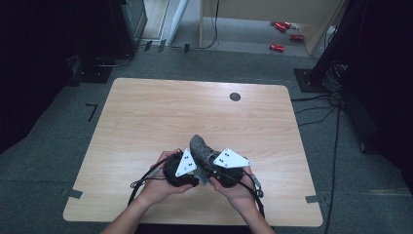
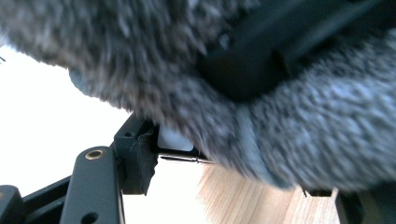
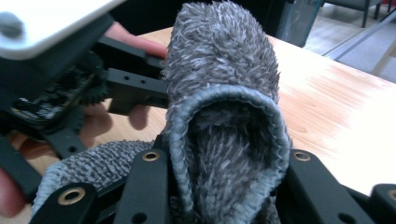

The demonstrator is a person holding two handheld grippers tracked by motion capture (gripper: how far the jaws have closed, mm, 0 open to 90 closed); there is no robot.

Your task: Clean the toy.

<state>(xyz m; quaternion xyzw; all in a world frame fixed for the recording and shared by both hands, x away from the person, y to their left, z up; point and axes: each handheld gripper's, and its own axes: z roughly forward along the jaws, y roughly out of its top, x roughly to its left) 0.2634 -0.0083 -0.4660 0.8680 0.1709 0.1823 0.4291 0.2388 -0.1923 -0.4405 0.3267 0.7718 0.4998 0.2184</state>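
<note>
1. Near my edge of the worktop (image 1: 146, 117), I hold a fuzzy grey sock (image 1: 198, 146) up off the wood, between both tools.
2. My right gripper (image 3: 219, 186) has its jaws inside the sock's mouth, pushing apart, so the hole stays wide.
3. My left gripper (image 1: 181, 168) sits against the sock's side to steady it (I cannot tell if it pinches).
4. I think the sock is being stretched or turned.
</note>
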